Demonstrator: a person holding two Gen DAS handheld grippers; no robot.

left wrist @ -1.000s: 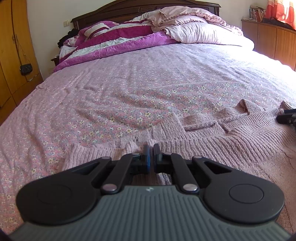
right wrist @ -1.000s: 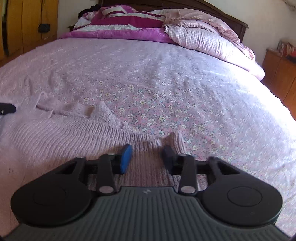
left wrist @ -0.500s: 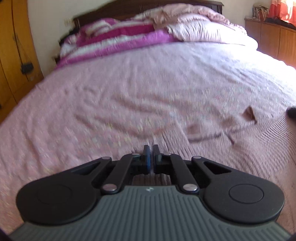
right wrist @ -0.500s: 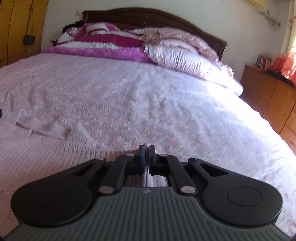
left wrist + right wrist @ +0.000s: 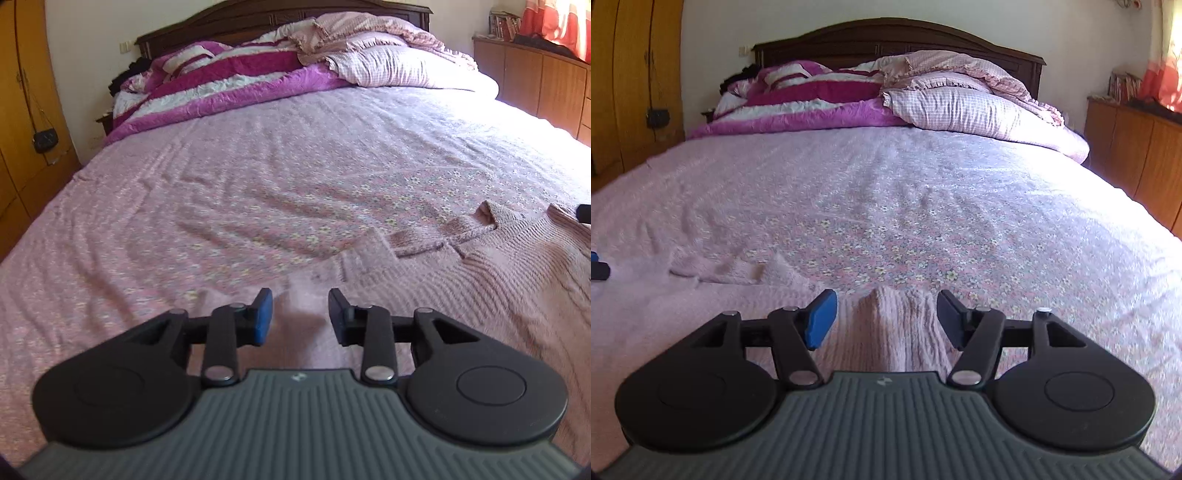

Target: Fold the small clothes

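One pink knitted garment (image 5: 498, 266) on the floral bedspread (image 5: 258, 177); its neckline shows only in the left view. Left gripper (image 5: 300, 314) and right gripper (image 5: 886, 317) have just been opening, both now parted, pads off the knit; the right view alone shows a raised fold between the jaws.

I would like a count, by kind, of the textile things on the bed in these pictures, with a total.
Pink knitted sweater: 1
Magenta and white quilt: 1
Pink checked pillow: 1
Pink floral bedsheet: 1
Total: 4
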